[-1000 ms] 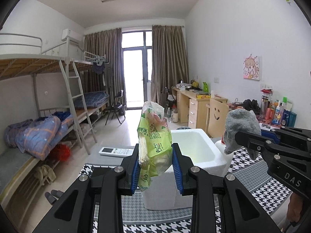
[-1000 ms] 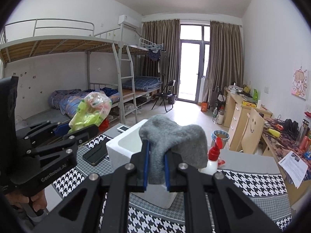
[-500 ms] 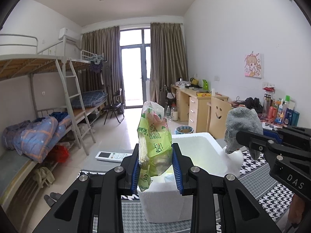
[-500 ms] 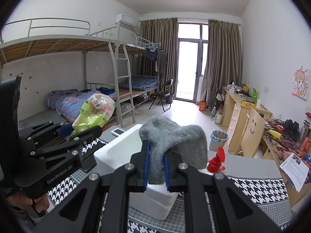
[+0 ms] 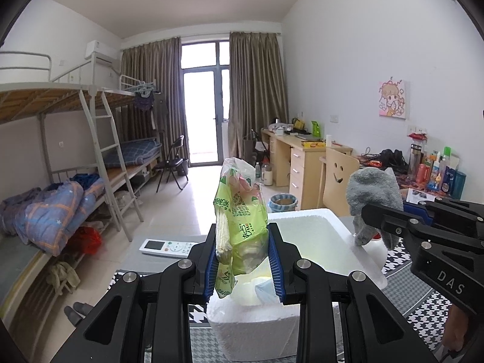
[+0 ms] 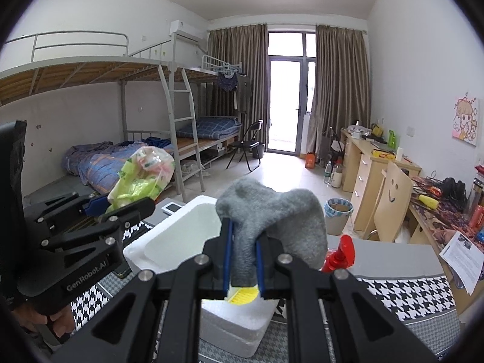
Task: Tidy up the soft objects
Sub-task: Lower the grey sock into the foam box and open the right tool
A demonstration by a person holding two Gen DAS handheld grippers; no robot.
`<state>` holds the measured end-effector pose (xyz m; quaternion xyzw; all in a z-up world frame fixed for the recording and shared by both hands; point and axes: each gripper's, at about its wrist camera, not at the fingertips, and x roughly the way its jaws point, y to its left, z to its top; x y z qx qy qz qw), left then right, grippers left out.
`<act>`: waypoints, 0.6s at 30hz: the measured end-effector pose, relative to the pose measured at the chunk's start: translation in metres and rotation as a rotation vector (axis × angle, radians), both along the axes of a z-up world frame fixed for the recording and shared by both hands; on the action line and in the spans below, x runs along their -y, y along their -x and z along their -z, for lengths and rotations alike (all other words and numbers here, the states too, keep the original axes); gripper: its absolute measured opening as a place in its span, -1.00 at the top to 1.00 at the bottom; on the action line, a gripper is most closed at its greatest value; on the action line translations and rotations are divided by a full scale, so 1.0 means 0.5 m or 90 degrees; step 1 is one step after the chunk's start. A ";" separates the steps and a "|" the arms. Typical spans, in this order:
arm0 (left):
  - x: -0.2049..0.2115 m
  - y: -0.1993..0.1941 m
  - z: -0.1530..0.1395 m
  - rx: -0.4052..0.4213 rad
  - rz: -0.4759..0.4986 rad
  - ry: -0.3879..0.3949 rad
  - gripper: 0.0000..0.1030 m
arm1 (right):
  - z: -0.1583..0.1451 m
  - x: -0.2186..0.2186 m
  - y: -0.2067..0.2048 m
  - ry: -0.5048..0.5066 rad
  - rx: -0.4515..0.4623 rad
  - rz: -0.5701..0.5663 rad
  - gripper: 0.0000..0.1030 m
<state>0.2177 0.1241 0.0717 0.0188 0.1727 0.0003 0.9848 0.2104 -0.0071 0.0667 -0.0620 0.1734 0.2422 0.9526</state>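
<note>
Two claws (both clamped), left claw one green bag, right claw one grey sock

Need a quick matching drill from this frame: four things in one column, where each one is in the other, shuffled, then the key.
1 green plastic bag
2 grey sock
3 remote control
4 red pump bottle

A in the right gripper
B lying flat left of the foam box
C in the left gripper
D right of the box

Pairs: 1-C, 2-A, 3-B, 4-D
</note>
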 end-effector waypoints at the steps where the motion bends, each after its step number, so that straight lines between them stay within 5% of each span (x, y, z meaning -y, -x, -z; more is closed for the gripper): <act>1: -0.001 -0.001 -0.001 0.000 0.000 -0.001 0.38 | -0.001 -0.002 0.001 0.000 0.000 -0.001 0.67; 18: -0.032 0.023 -0.016 0.009 -0.050 0.004 0.38 | -0.007 -0.058 -0.016 -0.004 -0.021 -0.056 0.67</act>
